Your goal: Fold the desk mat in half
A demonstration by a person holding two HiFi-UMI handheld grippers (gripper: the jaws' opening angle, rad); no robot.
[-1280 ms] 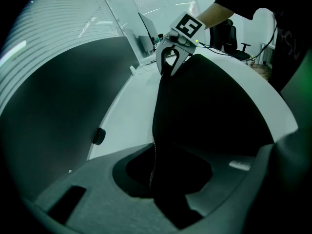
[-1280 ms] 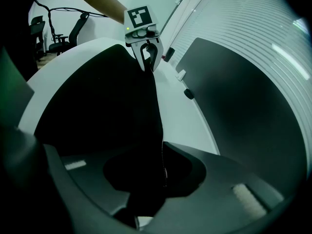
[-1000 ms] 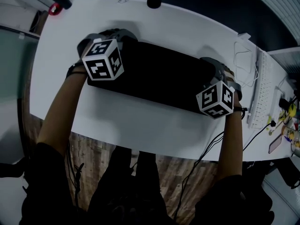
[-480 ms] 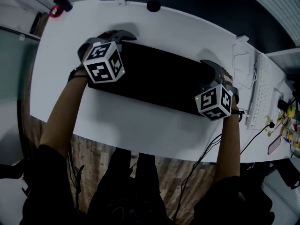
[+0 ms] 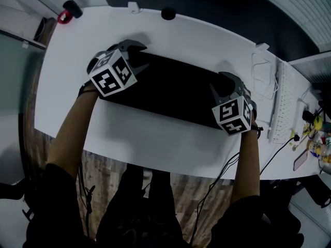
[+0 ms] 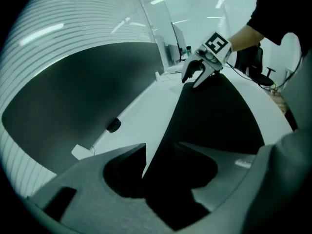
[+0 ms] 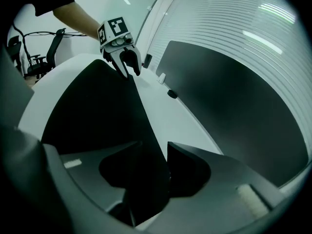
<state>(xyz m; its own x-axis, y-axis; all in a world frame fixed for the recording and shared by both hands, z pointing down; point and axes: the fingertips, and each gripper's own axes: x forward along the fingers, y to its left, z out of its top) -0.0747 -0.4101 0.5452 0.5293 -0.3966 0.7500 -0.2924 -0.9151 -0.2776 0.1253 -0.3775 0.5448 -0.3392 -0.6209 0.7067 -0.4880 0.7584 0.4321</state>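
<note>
The desk mat (image 5: 170, 89) is lying on the white table (image 5: 155, 138), apparently already doubled over. The left gripper (image 5: 135, 56) and right gripper (image 5: 223, 85) are sitting at its far corners. Both pairs of jaws have just been opening and are standing apart, with the mat's edge loose between them. Only pulling clear seems to be remaining.

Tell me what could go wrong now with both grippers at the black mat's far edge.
Both the left gripper and right gripper have just been opening their jaws, with the edge of the desk mat between them.
1. If a gripper withdraws crookedly, a jaw might catch the edge and drag the fold open.
2. Once released, the top layer may spring back or slide, so the edges misalign.
</note>
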